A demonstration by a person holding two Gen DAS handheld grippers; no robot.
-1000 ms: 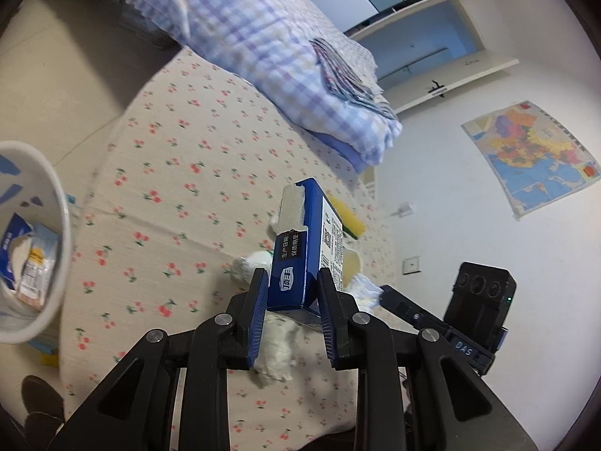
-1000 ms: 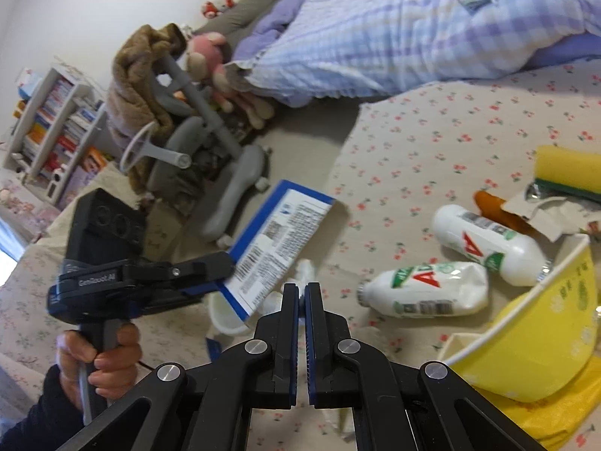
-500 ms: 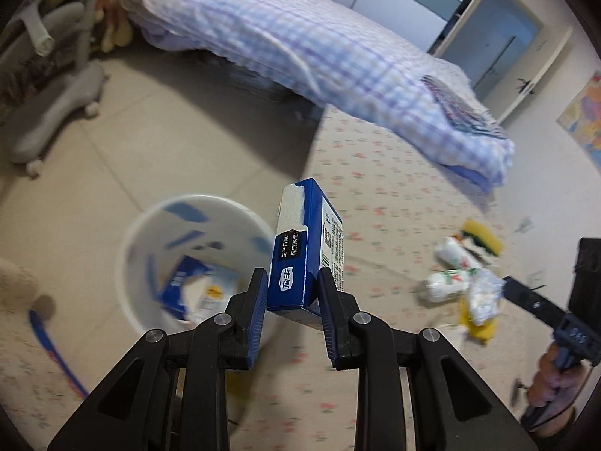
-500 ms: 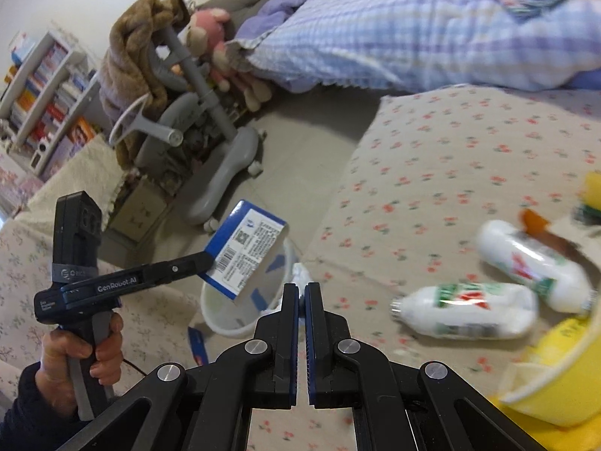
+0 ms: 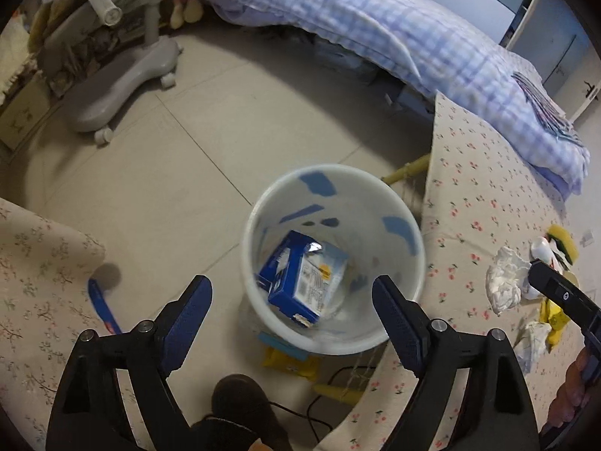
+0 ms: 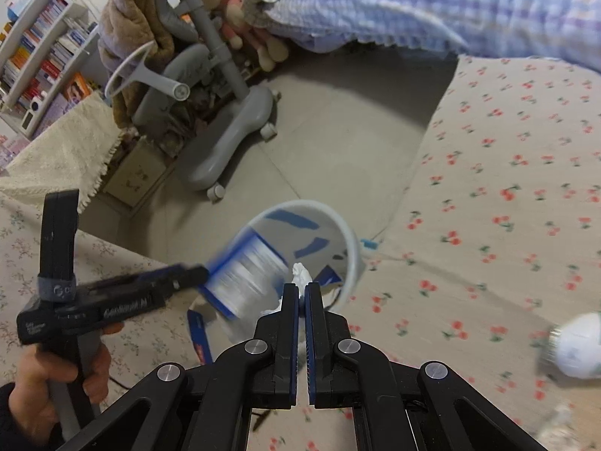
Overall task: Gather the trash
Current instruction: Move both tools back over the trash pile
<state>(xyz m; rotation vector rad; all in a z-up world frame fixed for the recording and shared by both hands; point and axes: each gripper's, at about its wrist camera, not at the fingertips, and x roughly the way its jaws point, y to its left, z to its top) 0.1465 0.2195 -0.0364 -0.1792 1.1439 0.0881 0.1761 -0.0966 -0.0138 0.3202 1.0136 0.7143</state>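
Observation:
A white bin [image 5: 375, 203] with blue patches stands on the floor beside the flowered table. My left gripper [image 5: 289, 282] points down over it. Its jaws are opening, with nothing between the pads. The blue and white carton [image 5: 300, 289] lies inside the bin on other packaging. In the right wrist view the carton [image 6: 244, 270] is a blur just off the left gripper's [image 6: 199, 272] tip, above the bin [image 6: 349, 240]. My right gripper [image 6: 301, 285] is shut on a crumpled white tissue [image 6: 300, 272], which also shows in the left wrist view as the tissue [image 5: 501, 282] at the right gripper's [image 5: 533, 263] tip.
The flowered tablecloth [image 5: 488, 206] carries more trash: a white bottle [image 6: 574, 345] and yellow wrappers [image 5: 559, 240]. A grey wheeled chair [image 5: 124, 67] and a bed with a checked quilt [image 5: 375, 18] stand behind. A blue pen [image 5: 103, 304] lies on the floor.
My left gripper swung from the table to above the bin, tipped downward and let go of the carton, which dropped in. My right gripper moved left toward the bin, still shut.

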